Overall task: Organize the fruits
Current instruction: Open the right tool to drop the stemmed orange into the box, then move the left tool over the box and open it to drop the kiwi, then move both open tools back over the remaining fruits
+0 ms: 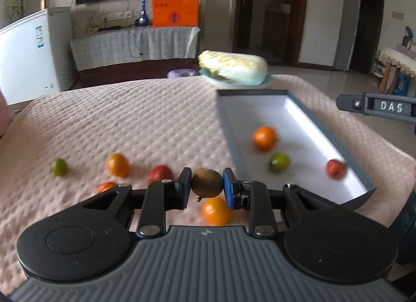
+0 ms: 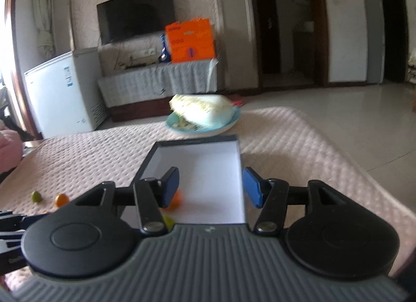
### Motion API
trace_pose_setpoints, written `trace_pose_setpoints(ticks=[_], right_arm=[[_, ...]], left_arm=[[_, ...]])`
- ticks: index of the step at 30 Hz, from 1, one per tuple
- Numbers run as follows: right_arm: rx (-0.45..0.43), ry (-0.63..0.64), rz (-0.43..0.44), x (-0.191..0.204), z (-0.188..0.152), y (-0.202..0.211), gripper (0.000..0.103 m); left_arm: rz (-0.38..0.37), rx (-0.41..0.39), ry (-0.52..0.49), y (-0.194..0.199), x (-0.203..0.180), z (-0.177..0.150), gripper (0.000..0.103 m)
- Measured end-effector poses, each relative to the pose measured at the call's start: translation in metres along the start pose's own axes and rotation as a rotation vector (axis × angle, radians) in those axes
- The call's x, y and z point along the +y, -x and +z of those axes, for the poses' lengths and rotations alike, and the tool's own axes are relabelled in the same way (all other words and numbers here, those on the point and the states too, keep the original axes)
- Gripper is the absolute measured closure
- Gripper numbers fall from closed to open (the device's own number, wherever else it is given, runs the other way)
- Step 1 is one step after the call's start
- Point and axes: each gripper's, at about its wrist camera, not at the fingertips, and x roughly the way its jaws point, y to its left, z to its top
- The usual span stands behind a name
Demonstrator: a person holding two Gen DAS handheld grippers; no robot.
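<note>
The left gripper (image 1: pixel 207 184) squeezes a fuzzy brown kiwi (image 1: pixel 207 182). The grey cardboard box (image 1: pixel 360 169) sits at two o'clock. The right gripper (image 2: pixel 210 187) hangs open above it. The round kiwi could slip out and roll.

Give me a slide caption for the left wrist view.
Left gripper carries a kiwi toward the tray.

A cabbage (image 1: pixel 233 71) lies on a blue plate (image 2: pixel 202 127) on the pink cloth (image 1: pixel 130 120). Behind stand a white freezer (image 1: pixel 28 55), a wall television (image 2: pixel 135 13) and an orange bag (image 1: pixel 174 6).
</note>
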Motion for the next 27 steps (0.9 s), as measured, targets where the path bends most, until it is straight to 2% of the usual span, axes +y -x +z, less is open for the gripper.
trace_pose_setpoints(ticks=[12,20,21,23,25,27], right_arm=[[-0.061,0.03,-0.071,-0.016,0.001,0.009,0.046],[-0.076,0.058,-0.071,-0.01,0.001,0.008,0.046],[-0.075,0.061,-0.071,-0.009,0.001,0.008,0.046],[-0.071,0.063,-0.069,-0.009,0.0,0.008,0.046],[-0.072,0.068,-0.079,-0.009,0.0,0.008,0.046],[-0.075,0.071,-0.09,-0.009,-0.001,0.009,0.046]], left_arm=[[-0.136,-0.059,-0.033,-0.048,-0.071,0.038,0.072],[-0.171,0.002,-0.045,-0.086,-0.095,0.038,0.072],[-0.172,0.01,-0.046,-0.089,-0.096,0.037,0.071],[-0.162,0.017,-0.053,-0.092,-0.097,0.036,0.061],[-0.163,0.004,-0.053,-0.091,-0.097,0.036,0.044],[-0.169,-0.015,-0.052,-0.088,-0.096,0.036,0.04]])
